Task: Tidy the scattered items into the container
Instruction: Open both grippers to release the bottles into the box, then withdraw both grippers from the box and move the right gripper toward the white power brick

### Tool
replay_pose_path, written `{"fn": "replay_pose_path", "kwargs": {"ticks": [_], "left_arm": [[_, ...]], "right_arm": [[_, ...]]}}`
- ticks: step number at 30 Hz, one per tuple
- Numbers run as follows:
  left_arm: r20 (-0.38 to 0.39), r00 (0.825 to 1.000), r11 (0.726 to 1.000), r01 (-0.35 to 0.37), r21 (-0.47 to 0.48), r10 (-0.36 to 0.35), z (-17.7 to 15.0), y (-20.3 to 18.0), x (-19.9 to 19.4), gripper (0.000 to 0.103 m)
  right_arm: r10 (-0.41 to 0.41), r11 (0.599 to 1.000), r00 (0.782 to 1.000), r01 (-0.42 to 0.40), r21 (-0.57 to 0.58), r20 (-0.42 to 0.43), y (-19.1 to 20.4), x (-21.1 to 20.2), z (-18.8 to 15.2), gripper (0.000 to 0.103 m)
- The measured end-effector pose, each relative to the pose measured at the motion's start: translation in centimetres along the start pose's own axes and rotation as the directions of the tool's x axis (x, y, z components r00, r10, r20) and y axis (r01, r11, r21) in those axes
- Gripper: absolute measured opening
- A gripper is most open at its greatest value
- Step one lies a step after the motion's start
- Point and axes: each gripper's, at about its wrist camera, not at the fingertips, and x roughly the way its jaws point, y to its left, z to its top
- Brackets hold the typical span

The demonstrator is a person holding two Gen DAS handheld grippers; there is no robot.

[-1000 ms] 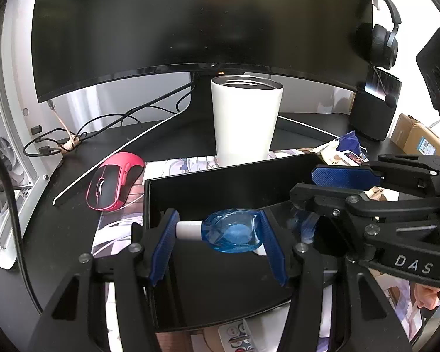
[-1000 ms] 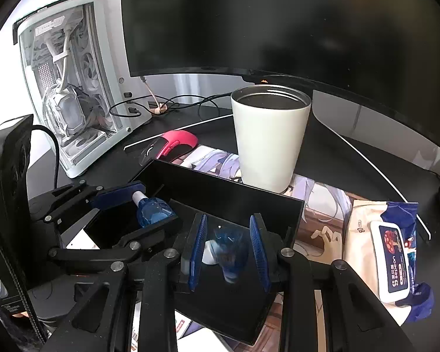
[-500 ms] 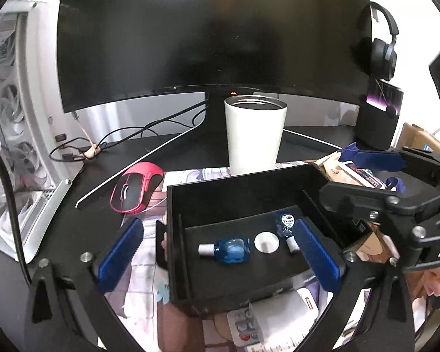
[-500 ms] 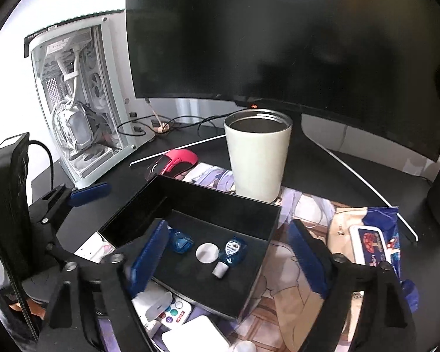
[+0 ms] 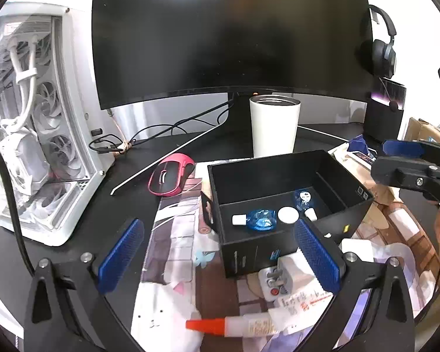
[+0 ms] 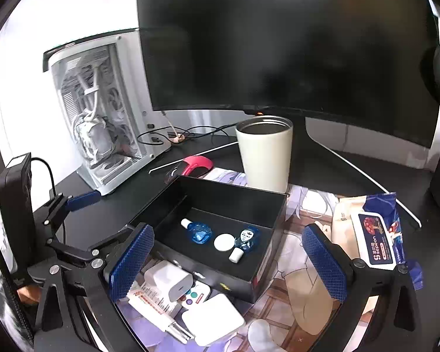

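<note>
An open black box (image 5: 278, 164) (image 6: 267, 275) sits on the printed desk mat. Inside lie a blue bottle with a white cap (image 5: 258, 220) (image 6: 199, 231), a white round lid (image 5: 288, 214) (image 6: 223, 242) and a second small blue bottle (image 5: 303, 201) (image 6: 245, 242). My left gripper (image 5: 220, 255) is open and empty, above and in front of the box. My right gripper (image 6: 228, 264) is open and empty, also raised over the box's front. In front of the box lie a white charger plug (image 6: 170, 281), a small remote (image 6: 195, 294), a white flat case (image 6: 212, 318) and an orange-capped tube (image 5: 234, 325).
A white tumbler (image 5: 274, 126) (image 6: 264, 152) stands just behind the box, under a large dark monitor (image 5: 228, 35). A pink mouse (image 5: 170, 177) lies left of the box. A white PC case (image 5: 29, 117) stands at far left. A wet-wipes pack (image 6: 372, 234) lies right.
Both grippers opened and let go of the blue bottles, which now lie in the box. Both grippers then pulled up and back from the box.
</note>
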Motion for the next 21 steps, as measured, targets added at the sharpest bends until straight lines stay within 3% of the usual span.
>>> {"fn": "replay_pose_path", "kwargs": {"ticks": [11, 21], "left_arm": [[-0.016, 1.000, 0.999, -0.007, -0.041, 0.006, -1.2, 1.5, -0.9, 0.103], [-0.010, 1.000, 0.995, 0.019, -0.096, -0.020, -2.3, 2.8, -2.6, 0.103]], "right_arm": [[-0.033, 0.998, 0.998, 0.036, -0.055, 0.053, 0.8, -2.0, -1.1, 0.103], [-0.049, 0.999, 0.998, 0.048, 0.006, 0.044, -0.3, -4.4, -3.7, 0.103]]}}
